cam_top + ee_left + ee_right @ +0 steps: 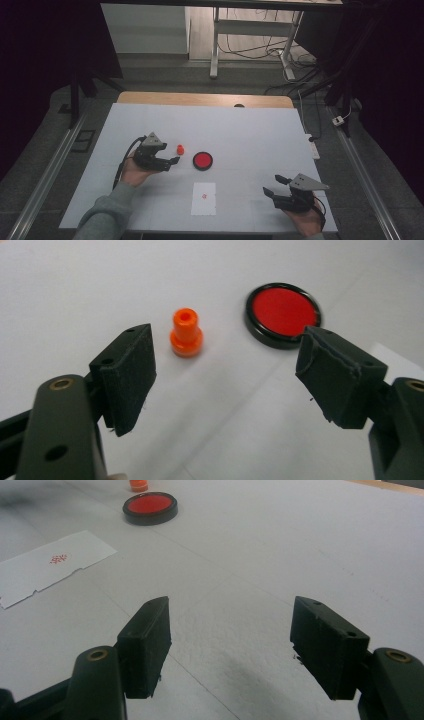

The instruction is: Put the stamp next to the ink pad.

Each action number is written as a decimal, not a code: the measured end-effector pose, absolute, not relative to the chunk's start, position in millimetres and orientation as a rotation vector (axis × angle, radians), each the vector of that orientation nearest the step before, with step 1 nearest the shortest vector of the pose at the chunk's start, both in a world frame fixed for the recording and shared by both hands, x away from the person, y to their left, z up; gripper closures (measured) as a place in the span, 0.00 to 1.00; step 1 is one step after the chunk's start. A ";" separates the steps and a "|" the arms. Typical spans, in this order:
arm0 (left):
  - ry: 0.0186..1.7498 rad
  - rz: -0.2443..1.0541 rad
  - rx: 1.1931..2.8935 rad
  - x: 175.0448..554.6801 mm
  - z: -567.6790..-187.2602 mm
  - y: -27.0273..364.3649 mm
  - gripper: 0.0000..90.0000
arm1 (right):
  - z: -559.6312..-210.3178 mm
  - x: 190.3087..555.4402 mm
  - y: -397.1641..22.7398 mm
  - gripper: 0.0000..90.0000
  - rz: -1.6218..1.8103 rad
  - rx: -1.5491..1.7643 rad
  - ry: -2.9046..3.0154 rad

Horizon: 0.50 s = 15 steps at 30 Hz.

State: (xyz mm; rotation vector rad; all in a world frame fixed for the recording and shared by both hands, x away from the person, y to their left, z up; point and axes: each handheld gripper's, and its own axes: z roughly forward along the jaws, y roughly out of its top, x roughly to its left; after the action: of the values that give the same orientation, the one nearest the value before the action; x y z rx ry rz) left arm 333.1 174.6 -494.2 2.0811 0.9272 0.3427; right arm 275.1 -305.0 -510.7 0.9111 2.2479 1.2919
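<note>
A small orange stamp [180,149] [186,333] stands upright on the white table. Just right of it lies a round red ink pad [202,160] [283,314] in a black rim. My left gripper [175,160] [225,355] hovers just short of the stamp, open, with nothing between its pads. A white slip of paper [204,198] [50,565] with a small red print lies nearer the front edge. My right gripper [272,184] [230,625] rests open at the front right, empty. From there the ink pad [150,507] and the stamp [138,485] lie far ahead.
The white mat [250,130] covers a wooden table whose far edge [200,98] shows at the back. A white power strip [313,147] hangs off the right edge. Desk legs and cables stand on the floor beyond.
</note>
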 end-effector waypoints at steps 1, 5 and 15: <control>0.920 0.344 2.077 328.1 -493.1 176.5 0.27 | -510.7 275.3 -304.9 0.36 1.293 0.911 2.250; 0.909 0.348 2.068 310.3 -492.3 182.9 0.26 | -510.7 275.2 -303.6 0.36 1.295 0.907 2.253; 0.924 0.332 2.051 267.7 -501.9 209.6 0.26 | -511.5 274.6 -302.2 0.36 1.302 0.894 2.272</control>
State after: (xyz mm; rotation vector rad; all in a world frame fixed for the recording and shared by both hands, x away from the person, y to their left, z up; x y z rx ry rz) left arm 267.7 209.6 -501.9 2.0513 0.9240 0.3321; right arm 274.6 -302.2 -511.5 0.8941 2.2723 1.3019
